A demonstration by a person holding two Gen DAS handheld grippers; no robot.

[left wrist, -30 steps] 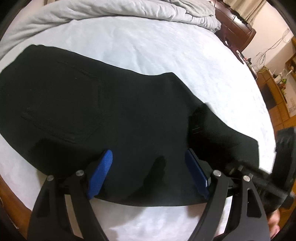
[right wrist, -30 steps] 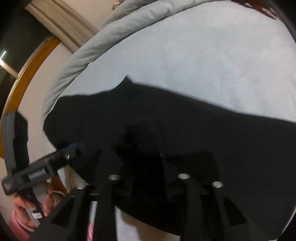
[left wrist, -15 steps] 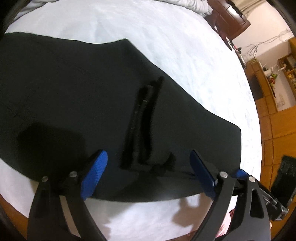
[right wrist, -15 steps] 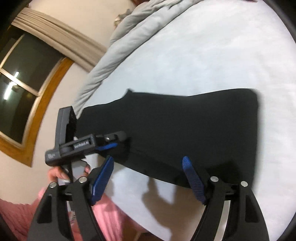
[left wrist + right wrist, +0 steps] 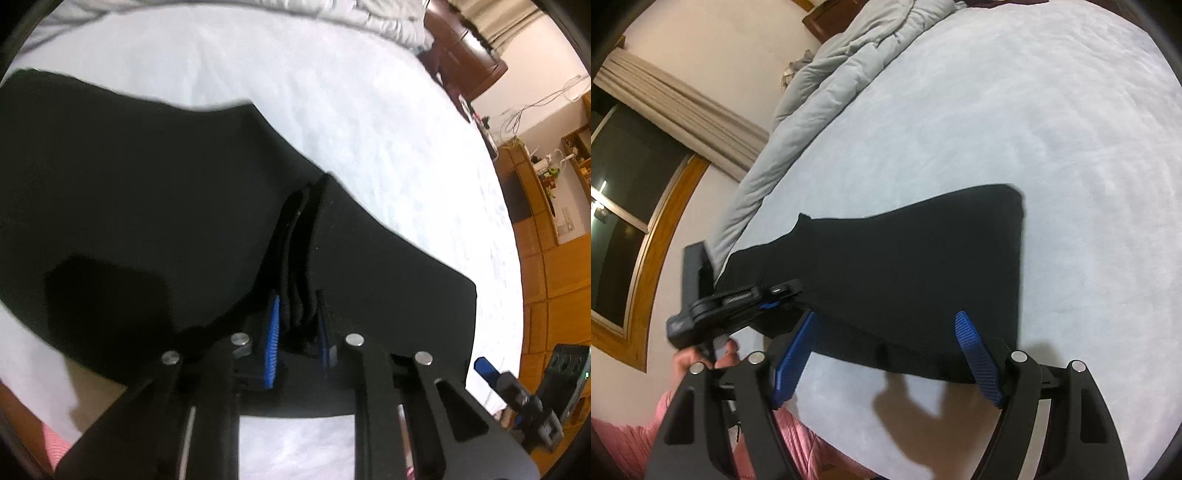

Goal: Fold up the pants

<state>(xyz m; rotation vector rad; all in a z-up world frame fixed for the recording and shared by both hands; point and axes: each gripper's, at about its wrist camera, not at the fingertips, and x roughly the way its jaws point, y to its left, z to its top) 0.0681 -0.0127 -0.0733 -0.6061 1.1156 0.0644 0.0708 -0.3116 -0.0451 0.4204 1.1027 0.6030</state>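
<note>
This is a bedroom in a home. A wide bed (image 5: 1015, 122) with a pale sheet fills most of both views, and a grey quilted duvet (image 5: 827, 85) lies bunched along its far edge. On the left in the right wrist view, a wood-framed window (image 5: 635, 206) is dark under a beige curtain (image 5: 676, 107). On the far right in the left wrist view stand dark wooden furniture (image 5: 465, 59) and wood shelves (image 5: 535, 184) with small items and loose cables.
</note>
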